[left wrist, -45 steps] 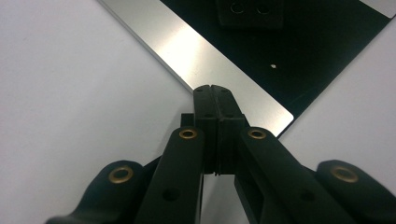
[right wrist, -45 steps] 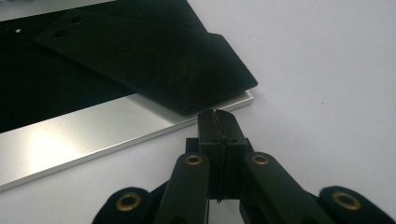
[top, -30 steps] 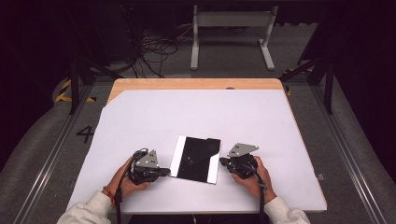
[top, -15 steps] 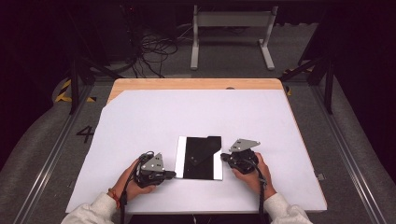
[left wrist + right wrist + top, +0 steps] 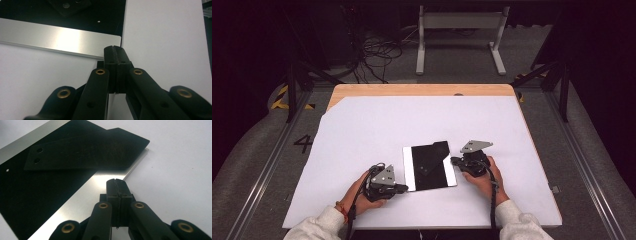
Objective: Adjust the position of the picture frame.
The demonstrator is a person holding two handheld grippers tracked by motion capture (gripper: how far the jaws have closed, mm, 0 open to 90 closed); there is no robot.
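A flat black plate with silver side strips lies on the white sheet near the front edge. A thin black pointed piece with two small holes rests on its far part. My left gripper is shut, its tips at the plate's near-left corner against the silver strip. My right gripper is shut too, and its tips meet the plate's right silver strip. The pointed piece lies just beyond the right gripper's tips. Nothing sits between either pair of jaws.
The white sheet covers a wooden table and stretches bare beyond the plate. On the dark floor behind the table lie cables and a metal stand. Forearms in white sleeves come in at the bottom.
The plate has turned counter-clockwise, its far end swinging left. My left gripper slid right along the near edge; my right gripper edged away from me.
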